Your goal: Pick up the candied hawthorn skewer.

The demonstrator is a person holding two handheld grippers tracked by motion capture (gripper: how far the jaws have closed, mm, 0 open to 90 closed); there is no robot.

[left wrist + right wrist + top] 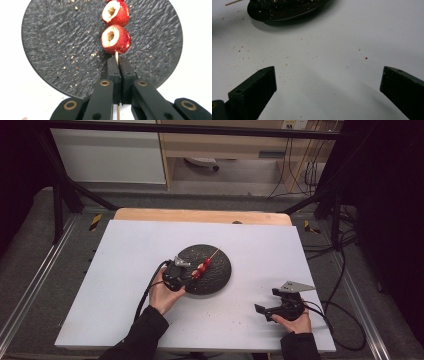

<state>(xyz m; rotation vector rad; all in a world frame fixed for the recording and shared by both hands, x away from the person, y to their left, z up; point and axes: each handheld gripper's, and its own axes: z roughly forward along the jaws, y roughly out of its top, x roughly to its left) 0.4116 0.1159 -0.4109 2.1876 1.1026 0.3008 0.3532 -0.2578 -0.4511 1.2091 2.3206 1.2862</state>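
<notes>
White tabletop, dark slate plate ahead: left gripper clamped on the skewer.
Its jaws pinch the bare stick just below the nearest red fruit; keep the pull in line with the stick. Beyond the plate's rim, open table; the right gripper rests agape, holding nothing, well apart.

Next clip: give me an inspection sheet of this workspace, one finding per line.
Surface: white table, speckled with crumbs.
Job's things: wooden skewer with red cored fruits over the round black plate.
Clutter: loose crumbs on table and plate.
Grippers: left gripper shut on the skewer; right gripper open, over bare table.
Cables: black cable trailing from left gripper; more cables at right.
Surroundings: dark frame rails, wooden cabinet behind.
</notes>
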